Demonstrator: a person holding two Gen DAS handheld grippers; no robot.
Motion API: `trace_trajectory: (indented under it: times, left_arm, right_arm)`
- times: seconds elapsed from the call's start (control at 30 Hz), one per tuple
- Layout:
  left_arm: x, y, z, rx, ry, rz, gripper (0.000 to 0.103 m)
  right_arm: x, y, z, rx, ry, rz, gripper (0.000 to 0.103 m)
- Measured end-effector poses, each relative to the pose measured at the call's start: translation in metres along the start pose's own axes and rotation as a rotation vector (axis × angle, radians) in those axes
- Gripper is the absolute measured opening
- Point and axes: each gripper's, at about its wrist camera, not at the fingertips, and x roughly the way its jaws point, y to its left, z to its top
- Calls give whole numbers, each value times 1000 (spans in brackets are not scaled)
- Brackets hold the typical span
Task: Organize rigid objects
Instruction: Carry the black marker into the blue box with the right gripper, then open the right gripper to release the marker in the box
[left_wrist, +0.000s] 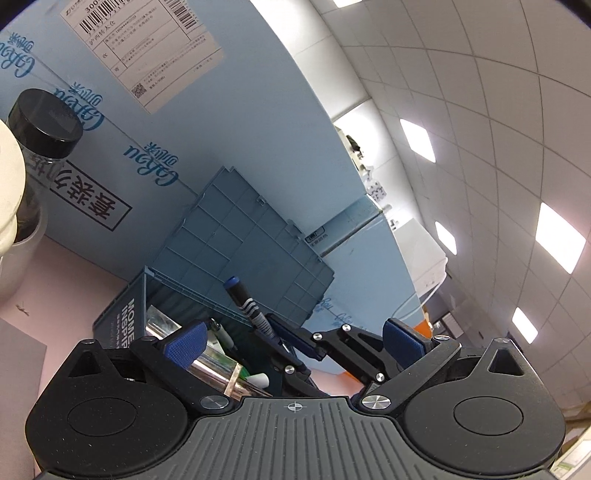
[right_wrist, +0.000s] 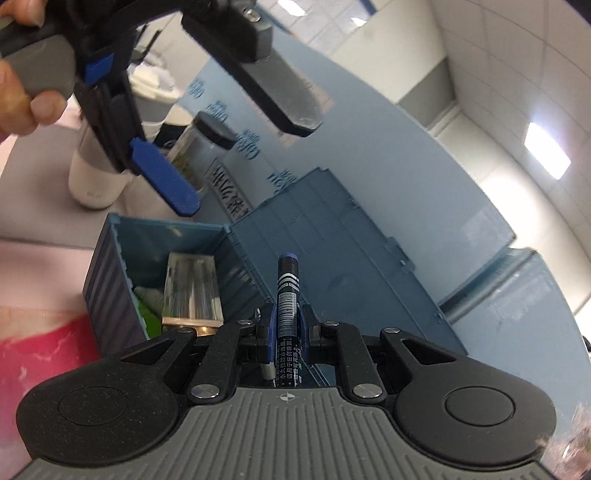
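Blue pads of left claw (left_wrist: 293, 341) spread wide, empty, beside open storage box (left_wrist: 125, 325); marker (left_wrist: 251, 314) pinched ahead by the other claw. From right wrist: right claw (right_wrist: 287, 334) clamped on marker above box (right_wrist: 110, 273); risks snagging the raised lid (right_wrist: 332, 243), dropping outside.

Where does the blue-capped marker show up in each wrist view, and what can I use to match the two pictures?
Left wrist: the marker stands low and centre, leaning left, held by the right gripper in front of the bin lid.
Right wrist: the marker runs straight up from bottom centre, clamped between the jaws of the right gripper.
Shared landmark: the open blue bin, seen in the left wrist view at.
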Motion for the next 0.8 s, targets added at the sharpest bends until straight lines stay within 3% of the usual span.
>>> trace_trajectory:
  times: [0.27, 0.5, 0.8]
  left_arm:
    - [5, 2, -2, -4, 21, 12, 102]
    - [10, 4, -2, -17, 47, -4, 102]
    - [10, 6, -2, -31, 49, -19, 102]
  right_arm:
    - [17, -5, -1, -67, 103, 80, 12]
    - [25, -10, 4, -24, 144, 146, 13]
    - [22, -8, 8, 5, 155, 121, 32]
